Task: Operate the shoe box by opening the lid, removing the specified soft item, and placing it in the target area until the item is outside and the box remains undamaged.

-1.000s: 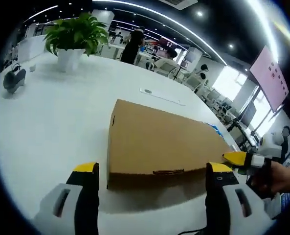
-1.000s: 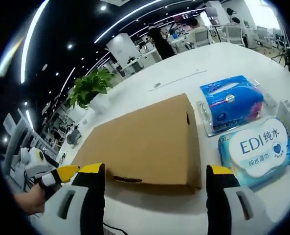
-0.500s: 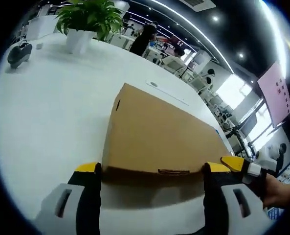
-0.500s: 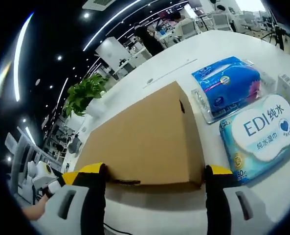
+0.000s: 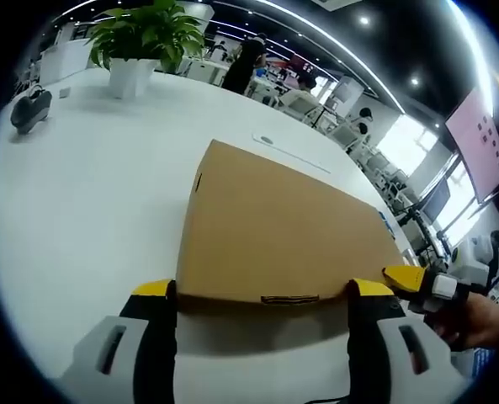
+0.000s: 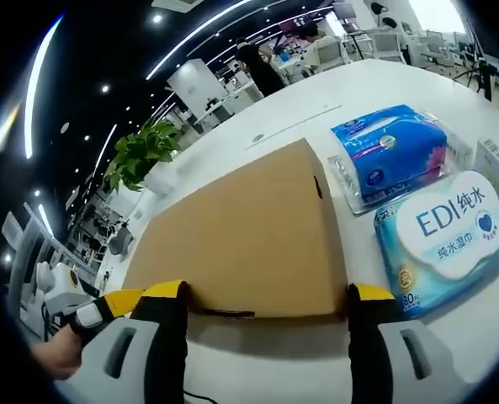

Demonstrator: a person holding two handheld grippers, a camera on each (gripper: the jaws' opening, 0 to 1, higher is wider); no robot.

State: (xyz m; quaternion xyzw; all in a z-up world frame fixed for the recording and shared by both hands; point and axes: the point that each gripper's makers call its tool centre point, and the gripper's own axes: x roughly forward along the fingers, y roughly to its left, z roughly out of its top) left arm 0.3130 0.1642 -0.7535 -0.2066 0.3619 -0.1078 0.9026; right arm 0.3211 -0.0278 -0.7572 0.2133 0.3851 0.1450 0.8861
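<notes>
I have a broad white table (image 5: 72,202) under both grippers, and the closed brown shoe box (image 5: 274,227) lies flat on it, lid down, straight ahead of me. Its long axis runs away from me, near end to far end, and the near short edge sits just past my jaw tips in both views. A small tab (image 5: 289,299) shows at the middle of that near edge, which I judge is where the lid lifts.

In the left gripper view, my left gripper (image 5: 262,295) has its jaws spread wide, one tip just outside each near corner of the box, holding nothing. In the right gripper view, my right gripper (image 6: 266,296) is likewise spread wide and bare, bracketing the same near edge. Both face the box from the near side, the left one from the left, the right one from the right; I can't call either nearer.

To the right of the box lie a blue tissue pack (image 6: 392,156) and, nearer, a pack of wet wipes (image 6: 447,236), both just beside the box. A potted plant (image 5: 140,42) stands far left.

My judgement: the lid is not yet raised, and the next move is a lift from this near edge.
</notes>
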